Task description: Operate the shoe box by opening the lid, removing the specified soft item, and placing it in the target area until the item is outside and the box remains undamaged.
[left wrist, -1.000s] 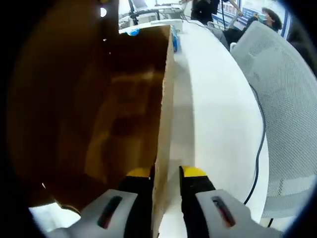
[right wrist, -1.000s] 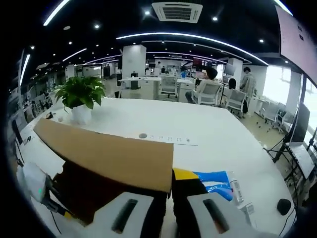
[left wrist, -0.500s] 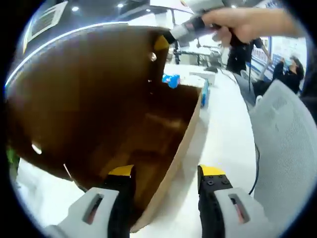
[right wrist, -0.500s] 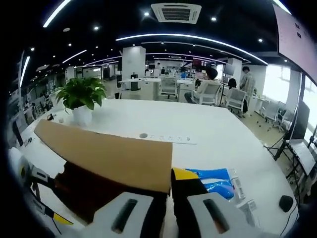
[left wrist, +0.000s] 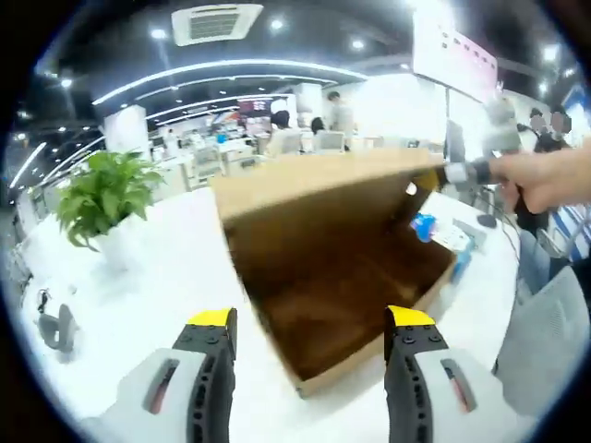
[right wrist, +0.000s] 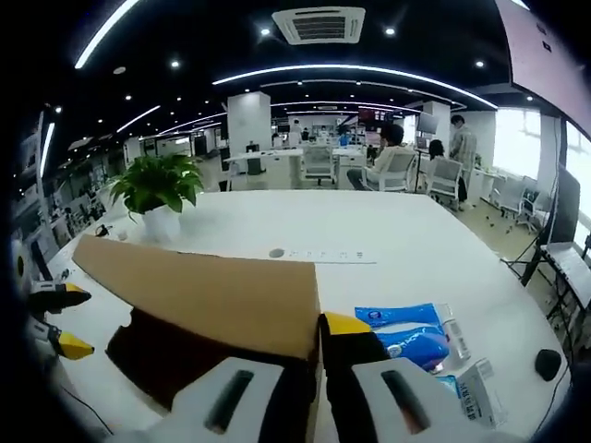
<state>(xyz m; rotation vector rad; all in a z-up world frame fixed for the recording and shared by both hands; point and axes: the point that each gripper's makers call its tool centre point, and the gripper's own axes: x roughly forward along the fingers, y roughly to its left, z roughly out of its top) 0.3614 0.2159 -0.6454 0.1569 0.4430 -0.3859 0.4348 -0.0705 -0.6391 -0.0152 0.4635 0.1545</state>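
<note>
The brown corrugated-cardboard shoe box (left wrist: 355, 305) lies on the smooth white tabletop (left wrist: 138, 277) just ahead of the left claw (left wrist: 312, 323), a little toward its right jaw. Its flat hinged cardboard lid (left wrist: 323, 185) stands raised over the dark, matte inside of the box. The left claw is released, its two grey jaws with yellow tips spread wide and touching nothing. Beyond its right jaw, a person's hand (left wrist: 545, 180) holds the other gripper against the lid's far corner.

In the right gripper view, the right claw (right wrist: 314, 332) is clenched on the lid (right wrist: 212, 295), its jaws pressed to either side of the thin cardboard edge at the lid's near corner. The lid's plain tan outer face spreads to the left of this claw, and the shadowed box interior (right wrist: 175, 360) sits beneath it. Far to the left, the yellow jaw tips of the left claw (right wrist: 60, 318) appear, well apart from each other.

Just right of the right claw lies a glossy blue and white plastic packet (right wrist: 402, 328), with smaller white packets (right wrist: 471, 374) beside it. Whether the soft item is among these cannot be told.

A leafy green plant in a white pot (right wrist: 159, 198) stands on the tabletop beyond the lid. The room is an open office with curved ceiling light strips (right wrist: 351, 74), a square ceiling vent (right wrist: 319, 23), and seated people (right wrist: 388, 161) at distant desks.
</note>
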